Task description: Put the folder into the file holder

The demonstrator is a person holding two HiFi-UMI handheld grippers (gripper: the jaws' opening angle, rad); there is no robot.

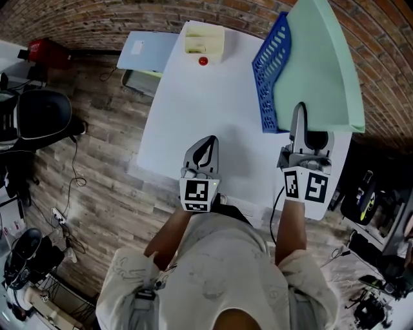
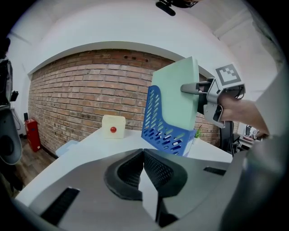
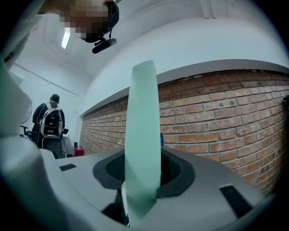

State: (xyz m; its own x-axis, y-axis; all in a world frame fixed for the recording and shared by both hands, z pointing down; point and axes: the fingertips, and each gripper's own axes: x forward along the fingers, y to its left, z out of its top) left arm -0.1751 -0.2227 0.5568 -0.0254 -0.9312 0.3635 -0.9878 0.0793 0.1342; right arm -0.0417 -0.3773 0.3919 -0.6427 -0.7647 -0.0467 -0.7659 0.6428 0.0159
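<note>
Above white table by brick wall, right tongs pinch folder; left tongs closed.

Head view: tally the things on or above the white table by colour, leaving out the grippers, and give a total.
Green: 1, the folder
Blue: 1, the file holder
Cream: 1, the box
Red: 1, the small round thing by the box
Total: 4

Pale green folder, on edge and aslant, lower part inside the upright blue slotted file holder.
</note>
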